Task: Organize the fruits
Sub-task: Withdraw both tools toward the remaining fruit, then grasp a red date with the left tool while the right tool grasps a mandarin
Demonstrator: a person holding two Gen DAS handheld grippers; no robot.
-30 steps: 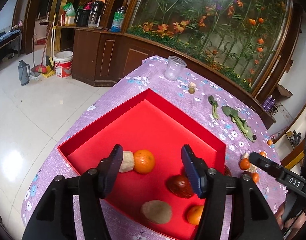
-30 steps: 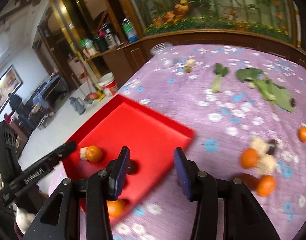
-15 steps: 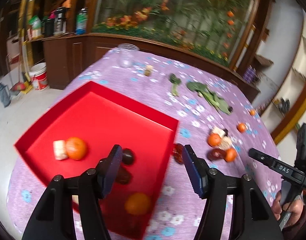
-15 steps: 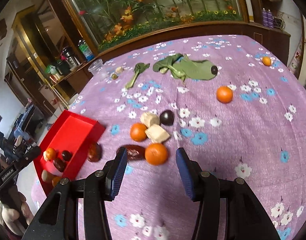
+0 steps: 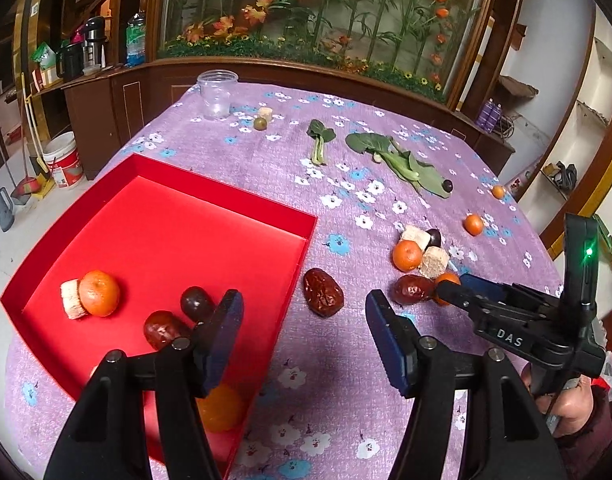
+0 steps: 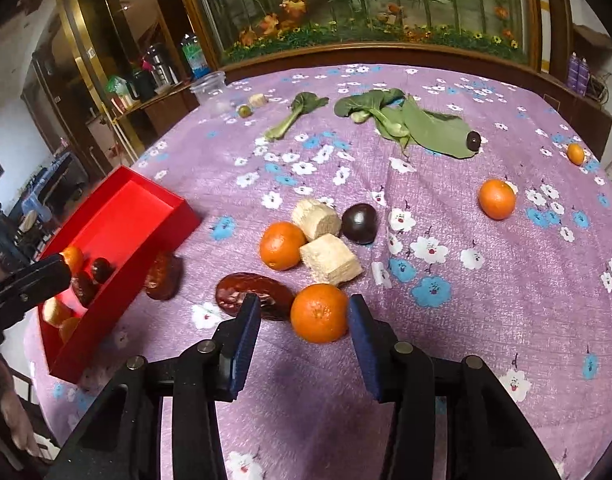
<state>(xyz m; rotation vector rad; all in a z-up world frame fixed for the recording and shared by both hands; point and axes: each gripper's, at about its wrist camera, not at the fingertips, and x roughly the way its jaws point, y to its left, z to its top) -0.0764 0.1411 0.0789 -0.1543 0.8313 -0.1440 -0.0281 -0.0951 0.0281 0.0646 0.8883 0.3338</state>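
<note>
A red tray [image 5: 209, 200] on the purple flowered cloth holds an orange [image 5: 99, 293], dark dates [image 5: 196, 303] and more fruit; it also shows in the right wrist view [image 6: 117, 236]. My left gripper [image 5: 299, 336] is open and empty, just short of a red date [image 5: 323, 291] lying outside the tray's right wall. My right gripper [image 6: 304, 332] is open, with its fingers either side of an orange [image 6: 320, 313] on the cloth, apart from it. Another red date [image 6: 253, 295], an orange [image 6: 282, 245], two beige chunks [image 6: 330, 259] and a dark plum [image 6: 360, 223] lie close behind.
Green leaves [image 6: 418, 122] with a dark fruit [image 6: 473, 141] lie at the back. Further oranges [image 6: 496, 199] are at the right. A clear plastic cup [image 5: 217, 94] stands at the far left corner. The table edge drops off at the left of the tray.
Both grippers have swung right, away from the tray. My left gripper now faces the date beside the tray. My right gripper has closed in on the nearest orange.
</note>
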